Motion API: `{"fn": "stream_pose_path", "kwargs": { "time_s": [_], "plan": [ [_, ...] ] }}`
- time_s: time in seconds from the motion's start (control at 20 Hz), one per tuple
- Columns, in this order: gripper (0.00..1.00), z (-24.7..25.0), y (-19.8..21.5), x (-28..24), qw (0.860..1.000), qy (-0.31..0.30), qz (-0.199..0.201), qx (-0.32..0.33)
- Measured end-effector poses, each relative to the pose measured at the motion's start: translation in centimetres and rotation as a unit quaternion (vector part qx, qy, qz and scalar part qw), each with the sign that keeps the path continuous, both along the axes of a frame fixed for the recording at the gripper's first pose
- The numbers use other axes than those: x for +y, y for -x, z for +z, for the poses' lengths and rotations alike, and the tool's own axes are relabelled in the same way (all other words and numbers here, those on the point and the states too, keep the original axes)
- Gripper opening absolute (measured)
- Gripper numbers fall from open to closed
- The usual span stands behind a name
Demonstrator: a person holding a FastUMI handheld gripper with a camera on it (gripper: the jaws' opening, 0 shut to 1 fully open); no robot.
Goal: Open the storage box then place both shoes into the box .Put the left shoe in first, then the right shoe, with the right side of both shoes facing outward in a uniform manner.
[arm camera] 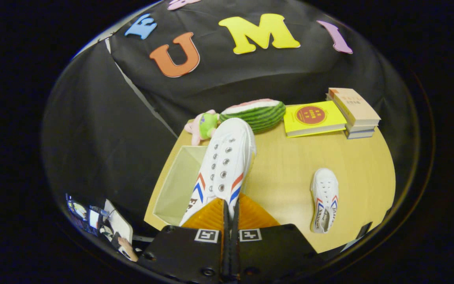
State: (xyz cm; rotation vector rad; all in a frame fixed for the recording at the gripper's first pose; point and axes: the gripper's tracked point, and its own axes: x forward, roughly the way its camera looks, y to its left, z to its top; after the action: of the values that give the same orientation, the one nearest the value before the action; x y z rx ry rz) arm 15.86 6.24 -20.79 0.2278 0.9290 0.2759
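Centre frame, your gripper [230, 209] pinches the held shoe [227, 157] by thin heel canvas above the storage box [175, 185]; light, floppy. Other shoe [324, 197] lower right: grab its collar.

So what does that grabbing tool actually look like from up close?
The gripper has two ribbed fingers standing close side by side, fanning out wedge-like from a flat black body. On that body sit two small square black-and-white coded markers, one behind each finger, with a few round screw holes lower down.
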Motion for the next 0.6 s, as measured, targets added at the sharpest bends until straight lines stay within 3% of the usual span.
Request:
{"fn": "stream_pose_path", "kwargs": {
  "time_s": [0.15, 0.3, 0.5, 0.6],
  "plan": [
    [0.05, 0.0, -0.3, 4.7, 0.999, -0.033, -0.011, 0.001],
    [0.05, -1.5, -0.9, 8.1, 0.999, -0.028, -0.01, -0.011],
    [0.05, -4.8, -1.1, 11.7, 0.997, -0.046, -0.064, 0.0],
    [0.06, -6.6, -1.7, 13.1, 0.997, -0.036, -0.069, -0.006]
  ]
}}
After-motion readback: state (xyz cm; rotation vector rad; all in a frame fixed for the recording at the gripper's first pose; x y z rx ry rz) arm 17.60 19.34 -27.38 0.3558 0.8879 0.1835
